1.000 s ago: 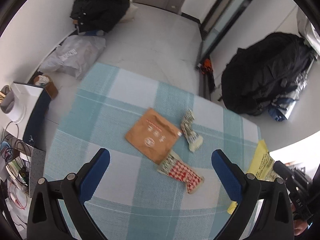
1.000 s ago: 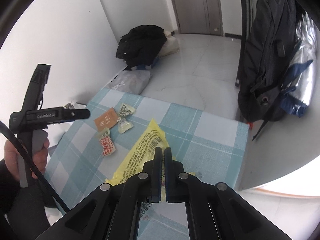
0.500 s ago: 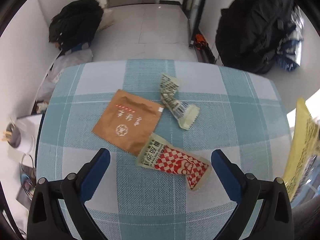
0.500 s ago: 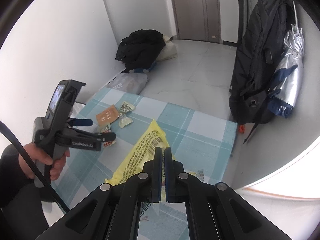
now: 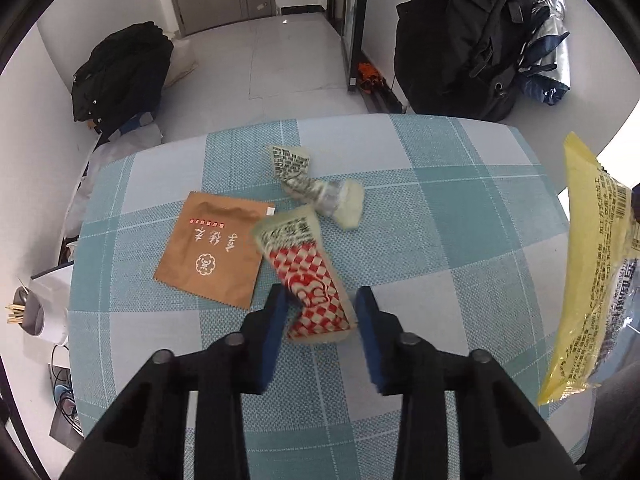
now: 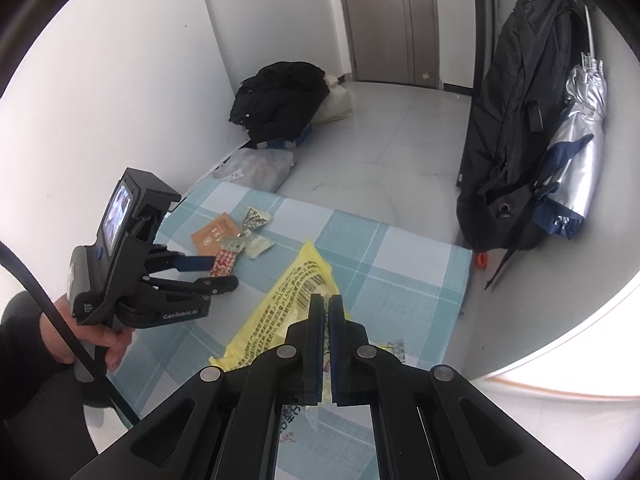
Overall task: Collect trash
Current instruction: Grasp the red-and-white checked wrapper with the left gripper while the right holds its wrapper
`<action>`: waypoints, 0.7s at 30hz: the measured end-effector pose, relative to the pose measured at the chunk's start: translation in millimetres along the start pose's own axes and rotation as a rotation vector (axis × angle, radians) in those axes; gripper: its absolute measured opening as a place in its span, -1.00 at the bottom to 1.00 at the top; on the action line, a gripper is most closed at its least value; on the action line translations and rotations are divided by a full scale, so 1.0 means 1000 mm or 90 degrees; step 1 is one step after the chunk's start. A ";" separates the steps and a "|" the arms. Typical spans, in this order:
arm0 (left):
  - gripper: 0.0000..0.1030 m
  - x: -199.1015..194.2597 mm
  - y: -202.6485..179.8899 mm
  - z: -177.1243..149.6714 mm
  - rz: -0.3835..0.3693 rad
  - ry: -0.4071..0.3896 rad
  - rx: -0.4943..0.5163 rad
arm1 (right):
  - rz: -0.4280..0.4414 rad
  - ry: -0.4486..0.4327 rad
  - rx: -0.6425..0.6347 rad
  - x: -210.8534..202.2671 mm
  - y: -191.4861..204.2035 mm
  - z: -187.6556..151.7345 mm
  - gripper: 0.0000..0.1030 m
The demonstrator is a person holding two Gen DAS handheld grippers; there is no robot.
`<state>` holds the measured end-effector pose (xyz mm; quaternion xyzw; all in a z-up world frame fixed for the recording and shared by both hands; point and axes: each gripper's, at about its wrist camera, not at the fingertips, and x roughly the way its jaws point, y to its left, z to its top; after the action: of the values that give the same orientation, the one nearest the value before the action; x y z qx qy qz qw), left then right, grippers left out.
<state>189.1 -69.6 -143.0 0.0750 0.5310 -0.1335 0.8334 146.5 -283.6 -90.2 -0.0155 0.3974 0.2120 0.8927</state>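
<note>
Three pieces of trash lie on the blue-checked tablecloth [image 5: 460, 208]: a red-and-white checked wrapper [image 5: 308, 276], a brown paper sachet [image 5: 212, 252] to its left, and a crumpled pale wrapper [image 5: 316, 190] behind. My left gripper [image 5: 322, 300] is open, its blue fingers on either side of the near end of the checked wrapper. My right gripper [image 6: 326, 300] is shut on a yellow plastic bag [image 6: 280, 312], held above the table at the right; the bag also shows in the left wrist view [image 5: 592, 264]. The left gripper shows in the right wrist view [image 6: 216, 274].
A black backpack [image 5: 464, 36] and a silver-blue bag [image 5: 548, 48] stand by the wall beyond the table. A black bag pile [image 5: 120, 72] and a plastic bag [image 6: 256, 168] lie on the floor at the left. A cup of toothpicks [image 5: 24, 312] stands off the table's left edge.
My left gripper has moved forward and down over the trash and narrowed its fingers around the near end of the checked wrapper. My right gripper has kept the yellow bag.
</note>
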 end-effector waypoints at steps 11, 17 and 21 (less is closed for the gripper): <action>-0.45 -0.005 0.002 -0.009 -0.031 0.017 -0.028 | -0.005 -0.002 0.002 0.000 0.001 0.001 -0.97; -0.51 -0.012 0.005 -0.020 -0.066 0.027 -0.042 | -0.013 -0.005 0.011 0.001 0.002 0.003 -0.97; -0.51 -0.023 0.007 -0.028 -0.086 0.016 -0.046 | -0.022 -0.012 0.013 -0.003 0.007 0.002 -0.97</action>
<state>157.8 -52.5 -134.4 0.0109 0.5494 -0.1692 0.8182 143.2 -277.7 -85.4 -0.0116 0.3910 0.1926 0.8999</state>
